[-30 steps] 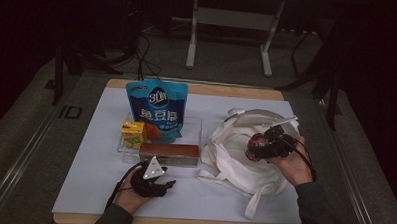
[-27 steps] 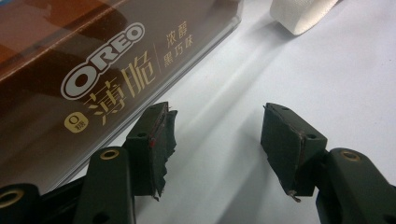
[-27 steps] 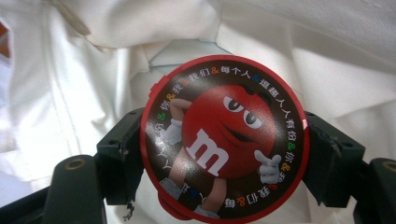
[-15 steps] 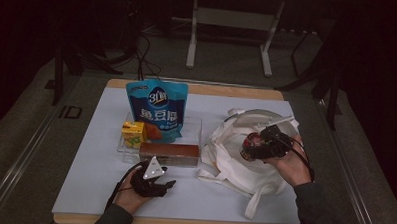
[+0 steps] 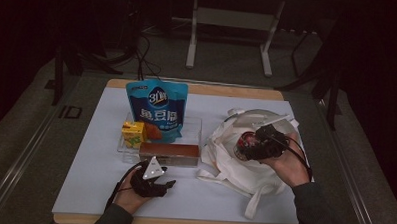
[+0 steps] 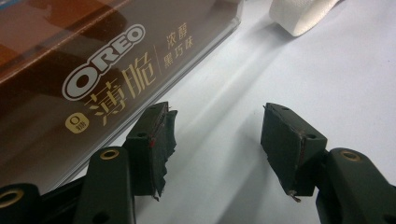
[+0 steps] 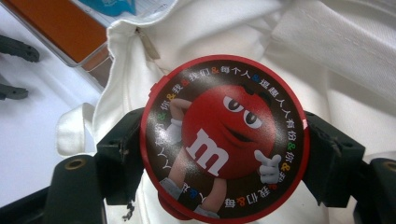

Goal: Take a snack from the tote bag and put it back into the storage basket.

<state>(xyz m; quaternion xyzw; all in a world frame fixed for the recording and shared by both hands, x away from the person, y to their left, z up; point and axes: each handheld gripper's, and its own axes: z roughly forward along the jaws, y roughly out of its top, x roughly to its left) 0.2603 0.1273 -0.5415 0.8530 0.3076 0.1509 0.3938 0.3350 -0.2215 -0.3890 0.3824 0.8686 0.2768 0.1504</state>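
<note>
Right gripper view: tongs (image 7: 219, 149) gripping tin (image 7: 224, 135)

The left claw (image 5: 151, 178) lies low in the left hand (image 5: 131, 194), jaws apart with nothing between them. The right claw (image 5: 258, 143), raised in the right hand (image 5: 284, 167), seems tilted downward, its jaws clamped on a round tin's (image 7: 224, 137) sides.

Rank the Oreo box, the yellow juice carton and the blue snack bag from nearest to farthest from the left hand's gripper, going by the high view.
From the left gripper:
1. Oreo box, just beyond it, at the tray's front.
2. Yellow juice carton, further back, to the left.
3. Blue snack bag, standing at the back.
</note>
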